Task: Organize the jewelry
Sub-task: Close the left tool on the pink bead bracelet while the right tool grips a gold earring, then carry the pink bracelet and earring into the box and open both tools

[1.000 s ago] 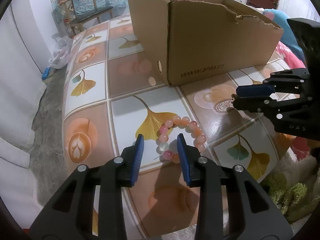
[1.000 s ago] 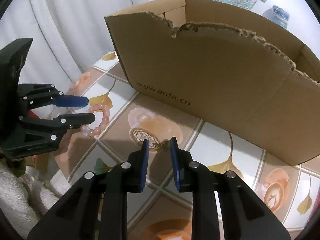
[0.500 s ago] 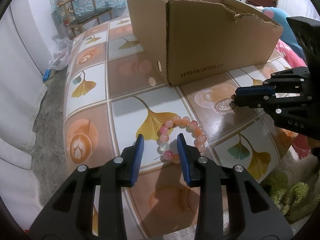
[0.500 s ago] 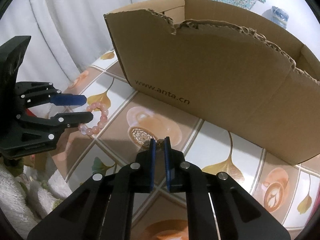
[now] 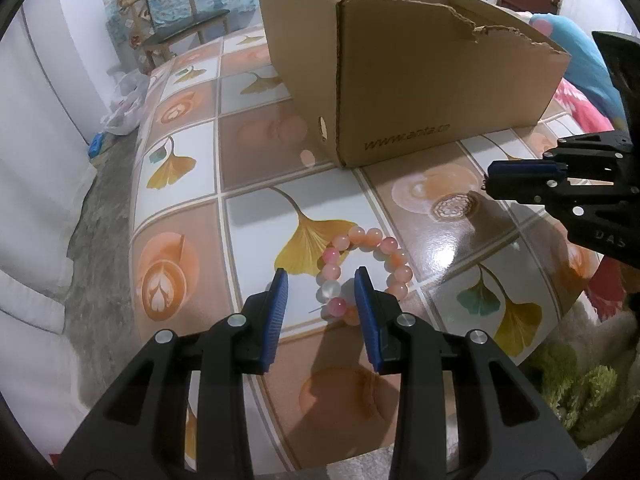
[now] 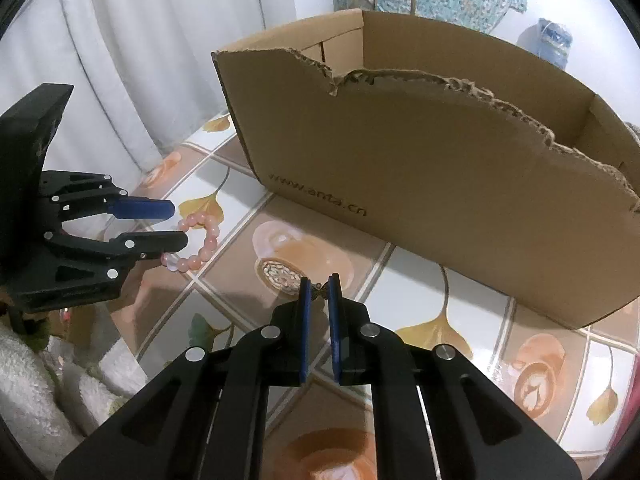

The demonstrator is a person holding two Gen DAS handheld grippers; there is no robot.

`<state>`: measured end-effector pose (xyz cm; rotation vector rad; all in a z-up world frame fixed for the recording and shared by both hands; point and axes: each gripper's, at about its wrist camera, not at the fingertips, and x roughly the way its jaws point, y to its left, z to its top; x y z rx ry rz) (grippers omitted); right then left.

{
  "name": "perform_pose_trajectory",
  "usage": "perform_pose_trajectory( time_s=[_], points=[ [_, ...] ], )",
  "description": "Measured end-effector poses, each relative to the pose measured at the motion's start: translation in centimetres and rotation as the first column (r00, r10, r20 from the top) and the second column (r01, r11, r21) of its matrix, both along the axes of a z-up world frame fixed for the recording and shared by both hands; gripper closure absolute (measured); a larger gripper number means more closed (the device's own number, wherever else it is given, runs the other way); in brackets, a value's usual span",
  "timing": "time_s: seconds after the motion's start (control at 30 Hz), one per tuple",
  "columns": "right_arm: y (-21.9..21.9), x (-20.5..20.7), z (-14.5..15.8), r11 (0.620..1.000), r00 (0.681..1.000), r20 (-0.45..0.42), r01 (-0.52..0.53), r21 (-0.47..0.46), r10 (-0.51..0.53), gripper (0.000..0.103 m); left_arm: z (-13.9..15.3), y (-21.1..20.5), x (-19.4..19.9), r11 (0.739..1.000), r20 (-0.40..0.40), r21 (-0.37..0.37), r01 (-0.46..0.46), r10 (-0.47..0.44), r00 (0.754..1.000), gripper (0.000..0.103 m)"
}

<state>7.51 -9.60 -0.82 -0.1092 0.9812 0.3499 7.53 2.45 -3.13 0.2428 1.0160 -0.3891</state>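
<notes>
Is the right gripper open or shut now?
Shut. The right gripper pinches a small butterfly-shaped trinket between its blue pads; only a narrow gap remains.

One bracelet (image 5: 362,270) of pink and pale beads, a single loop; some beads hidden behind a finger, so no sure bead count. One small charm (image 6: 319,291), too small to make out. One cardboard box (image 5: 416,80), open-topped, with one round hole in its short side. Two tongs: left tongs (image 5: 320,298) and right tongs (image 6: 319,294), each with two blue-padded fingers. One desk (image 5: 256,168), tiled in ginkgo-leaf and coffee-cup squares. One wooden chair (image 5: 176,20) behind it. One water jug (image 6: 546,42) past the box.
</notes>
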Motion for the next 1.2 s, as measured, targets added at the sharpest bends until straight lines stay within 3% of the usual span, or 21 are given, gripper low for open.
perform_pose_trajectory(
  time_s=[0.1, 0.23, 0.47, 0.77, 1.0, 1.1, 1.2],
  points=[
    [-0.5, -0.2, 0.1, 1.000, 1.000, -0.004, 0.006, 0.014, -0.006, 0.094, 0.0, 0.0, -0.1, 1.000, 0.005, 0.001, -0.005, 0.005, 1.000, 0.071],
    [-1.3, -0.5, 0.6, 1.000, 1.000, 0.015, 0.018, 0.025, -0.018, 0.094, 0.0, -0.5, -0.3, 1.000, 0.015, 0.006, 0.004, -0.004, 1.000, 0.093],
    [-2.5, -1.4, 2.7, 0.998, 0.997, 0.070, 0.032, 0.054, -0.036, 0.094, 0.8, -0.9, -0.9, 1.000, 0.079, 0.010, 0.007, -0.008, 0.997, 0.095],
    [-4.2, -1.8, 8.0, 0.990, 0.981, 0.186, 0.029, 0.138, -0.054, 0.094, 8.5, -2.2, -1.5, 0.992, 0.237, -0.078, 0.100, -0.079, 0.968, 0.095],
    [-7.4, 0.5, 13.4, 0.984, 0.952, 0.302, -0.008, 0.179, -0.047, 0.094, 16.1, -4.4, -0.1, 0.957, 0.403, -0.136, 0.256, -0.183, 0.897, 0.095],
    [-9.5, 3.0, 14.5, 0.982, 0.954, 0.296, -0.010, 0.189, -0.048, 0.094, 18.2, -5.7, 1.7, 0.934, 0.445, -0.171, 0.313, -0.211, 0.871, 0.095],
    [-11.5, 6.0, 14.2, 0.983, 0.970, 0.237, 0.004, 0.181, -0.047, 0.094, 18.1, -7.6, 4.8, 0.918, 0.412, -0.207, 0.337, -0.230, 0.881, 0.095]
  ],
)
